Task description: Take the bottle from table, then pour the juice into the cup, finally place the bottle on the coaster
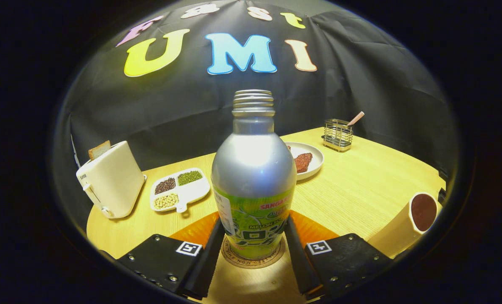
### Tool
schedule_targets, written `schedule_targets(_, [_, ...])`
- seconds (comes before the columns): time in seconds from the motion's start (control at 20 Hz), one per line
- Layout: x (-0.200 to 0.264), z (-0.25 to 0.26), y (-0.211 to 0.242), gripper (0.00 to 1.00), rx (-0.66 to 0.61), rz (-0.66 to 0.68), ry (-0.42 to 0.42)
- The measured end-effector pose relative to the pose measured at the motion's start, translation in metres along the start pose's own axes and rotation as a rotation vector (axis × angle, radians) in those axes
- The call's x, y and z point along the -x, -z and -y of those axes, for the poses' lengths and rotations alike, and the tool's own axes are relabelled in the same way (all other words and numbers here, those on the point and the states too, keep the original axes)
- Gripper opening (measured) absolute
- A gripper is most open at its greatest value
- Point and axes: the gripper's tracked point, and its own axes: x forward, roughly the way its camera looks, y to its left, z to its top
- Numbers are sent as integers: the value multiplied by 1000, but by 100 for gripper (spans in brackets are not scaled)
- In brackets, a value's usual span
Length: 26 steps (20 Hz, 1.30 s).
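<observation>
Silver bottle with a green label stands upright on the round coaster, cap off, threaded neck showing. My tongs sit either side of its base, both fingers seemingly against the label (can't tell if they press or just touch). Off to the right of the fingers, a cup holds dark liquid. Beyond on the wooden counter: divided dish of beans, toaster with bread, white plate with something reddish, wire caddy farthest back.
</observation>
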Motion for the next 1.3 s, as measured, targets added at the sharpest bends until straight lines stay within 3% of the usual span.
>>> schedule_targets(0.7, [10, -6, 15, 84, 96, -24, -9])
schedule_targets(0.95, [27, -10, 4, 86, 110, 16, -70])
schedule_targets(1.05, [34, -11, 0, 98, 107, 24, -98])
schedule_targets(1.3, [67, -8, -19, 98, 107, 61, -164])
